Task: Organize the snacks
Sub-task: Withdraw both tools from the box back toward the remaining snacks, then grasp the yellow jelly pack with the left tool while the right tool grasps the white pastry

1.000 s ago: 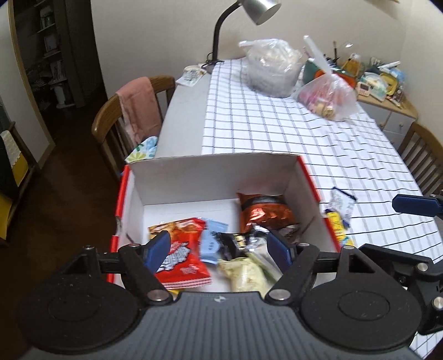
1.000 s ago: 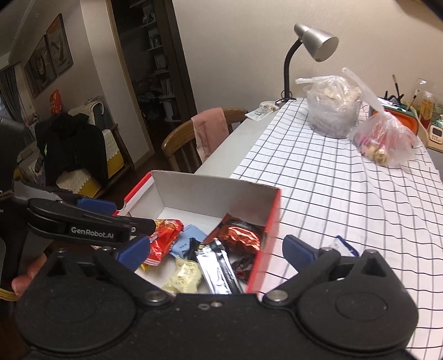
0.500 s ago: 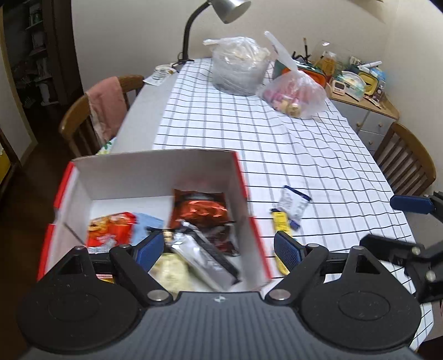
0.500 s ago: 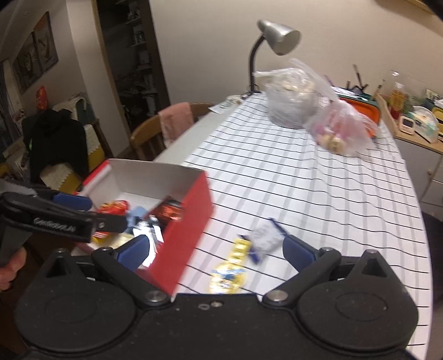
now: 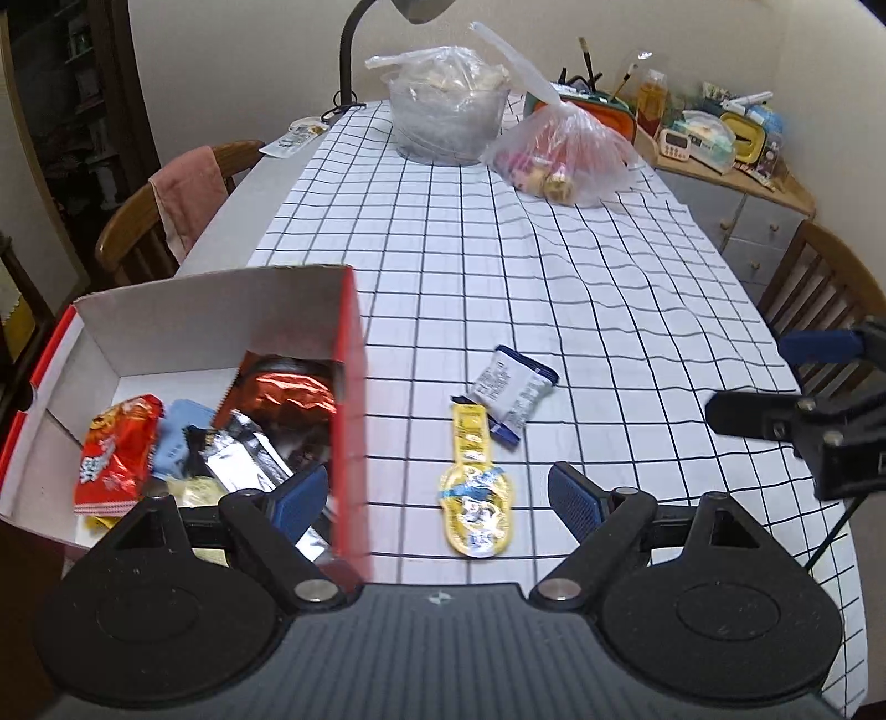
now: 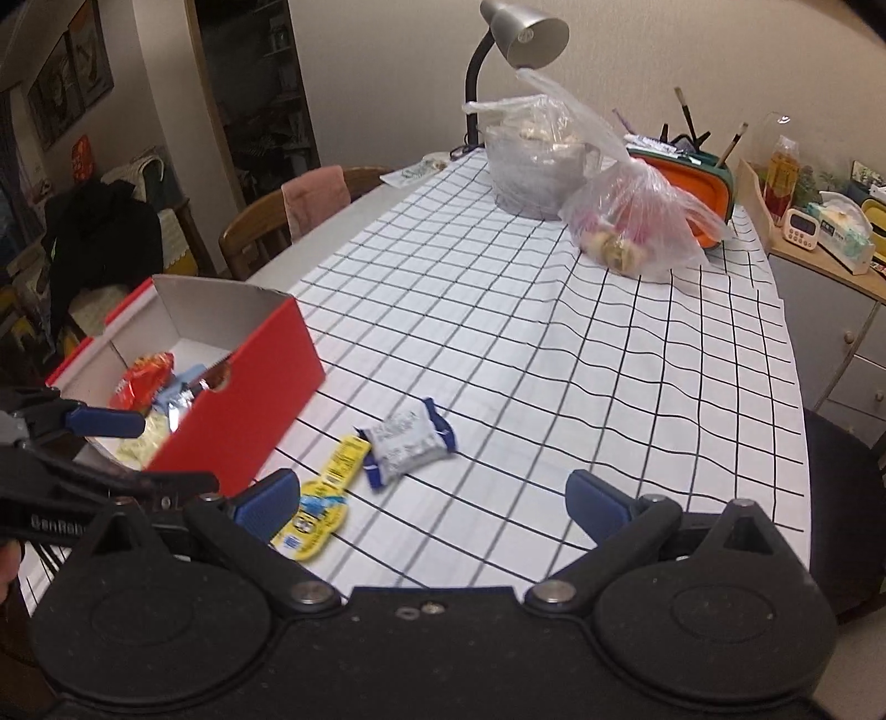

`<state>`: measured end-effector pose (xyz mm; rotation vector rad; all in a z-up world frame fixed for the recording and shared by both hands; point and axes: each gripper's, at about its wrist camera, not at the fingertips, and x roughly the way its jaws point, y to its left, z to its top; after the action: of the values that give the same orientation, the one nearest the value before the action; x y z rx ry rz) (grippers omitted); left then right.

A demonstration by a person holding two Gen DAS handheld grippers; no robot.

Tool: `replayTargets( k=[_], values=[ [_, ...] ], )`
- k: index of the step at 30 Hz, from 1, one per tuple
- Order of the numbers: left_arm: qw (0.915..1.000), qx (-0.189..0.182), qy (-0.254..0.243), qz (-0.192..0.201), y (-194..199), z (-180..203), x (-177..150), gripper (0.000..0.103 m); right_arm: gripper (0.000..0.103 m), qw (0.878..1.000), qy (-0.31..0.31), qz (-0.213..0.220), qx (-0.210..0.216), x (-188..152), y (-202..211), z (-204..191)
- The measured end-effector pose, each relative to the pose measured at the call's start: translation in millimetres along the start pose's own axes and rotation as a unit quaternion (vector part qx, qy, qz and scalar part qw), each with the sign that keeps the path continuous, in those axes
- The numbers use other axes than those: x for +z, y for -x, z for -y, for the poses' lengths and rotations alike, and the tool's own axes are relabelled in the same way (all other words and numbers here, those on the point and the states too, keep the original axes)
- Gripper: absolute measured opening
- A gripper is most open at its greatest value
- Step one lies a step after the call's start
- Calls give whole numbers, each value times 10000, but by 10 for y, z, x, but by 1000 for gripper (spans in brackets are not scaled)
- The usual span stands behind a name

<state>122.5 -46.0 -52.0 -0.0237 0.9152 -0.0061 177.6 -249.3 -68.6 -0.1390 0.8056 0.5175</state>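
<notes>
Hovering with fingers spread wide, gripping nothing: left gripper [image 5: 437,498], right gripper [image 6: 432,498]. Reading "GenRob" in white on left gripper's black arm. Lying beside red cardboard box [image 6: 243,399]: yellow snack packet [image 5: 475,498], blue-and-white snack pouch [image 5: 512,387].

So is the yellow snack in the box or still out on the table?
Out. The yellow snack lies flat on the checked tablecloth, beside the red box, not inside it.

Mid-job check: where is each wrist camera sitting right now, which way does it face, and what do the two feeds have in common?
Left wrist: on the left gripper, open, facing down the table past the red box; the right gripper shows at right.
Right wrist: on the right gripper, open, facing the table from the box's right; the left gripper shows at left.
Shared: box, yellow packet, blue-and-white packet, lamp, plastic bags.
</notes>
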Motion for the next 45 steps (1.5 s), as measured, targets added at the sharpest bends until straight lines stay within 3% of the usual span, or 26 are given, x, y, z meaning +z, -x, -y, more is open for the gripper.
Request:
replayTargets(
  k=[13,25,32,45],
  values=[
    [9992,373,-98,-95,-348,544,-270,87,102,9959,687,-469,357,48,-485,244],
    [9969,716,207,-257,-777,490,-379,86,100,9856,1261,-822,769,75,-1020,198],
    [9964,665,322,-421,-959,406,-354,65,96,9775,1659,-960,881,127,-1344,134],
    [9950,606,543,-576,-1165,303,-310,53,85,9641,2204,-1091,1003,186,-1809,-89]
  ],
)
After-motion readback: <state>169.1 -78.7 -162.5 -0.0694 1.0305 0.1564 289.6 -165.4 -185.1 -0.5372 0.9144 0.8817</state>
